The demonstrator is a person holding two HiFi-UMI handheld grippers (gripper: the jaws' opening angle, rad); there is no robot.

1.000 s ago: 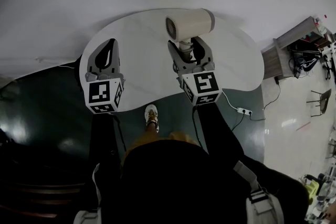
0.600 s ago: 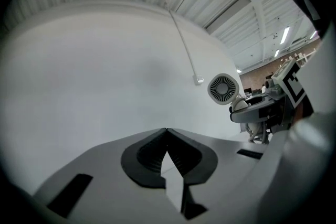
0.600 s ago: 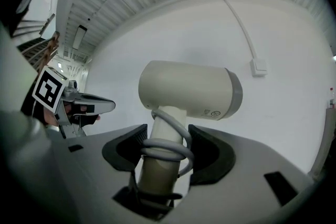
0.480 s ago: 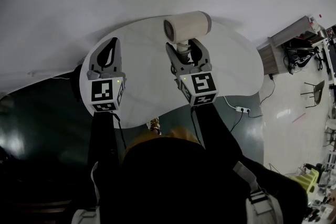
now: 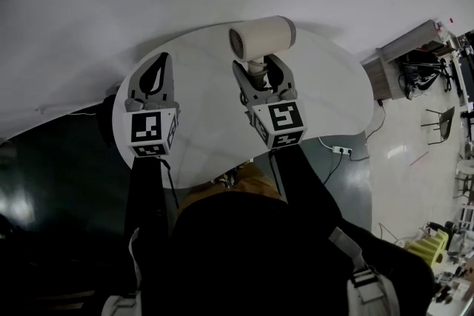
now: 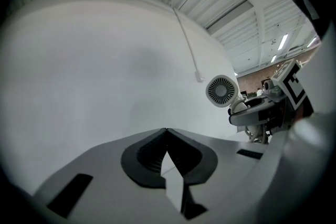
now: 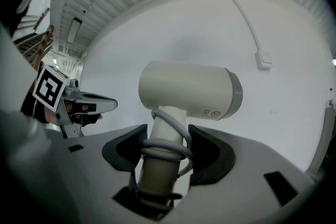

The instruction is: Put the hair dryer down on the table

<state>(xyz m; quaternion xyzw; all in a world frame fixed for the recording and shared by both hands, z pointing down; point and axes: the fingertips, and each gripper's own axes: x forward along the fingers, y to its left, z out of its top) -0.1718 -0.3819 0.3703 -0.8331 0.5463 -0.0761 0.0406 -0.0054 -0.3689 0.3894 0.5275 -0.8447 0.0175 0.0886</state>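
Sadly, hair dryer label (tiny print) unreadable — right tongs gripping.

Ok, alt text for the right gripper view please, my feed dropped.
The right gripper holds a cream hair dryer upright by its handle, with the grey cord looped round the handle. Behind it is a white wall; the left gripper shows at the left edge.

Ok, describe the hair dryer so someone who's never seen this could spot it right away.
Find the white rounded table, then the right gripper over it. Its jaws clamp the handle of the hair dryer, a cream barrel with a grey band at one end and cord wound round the handle. The left gripper beside it is shut on nothing.
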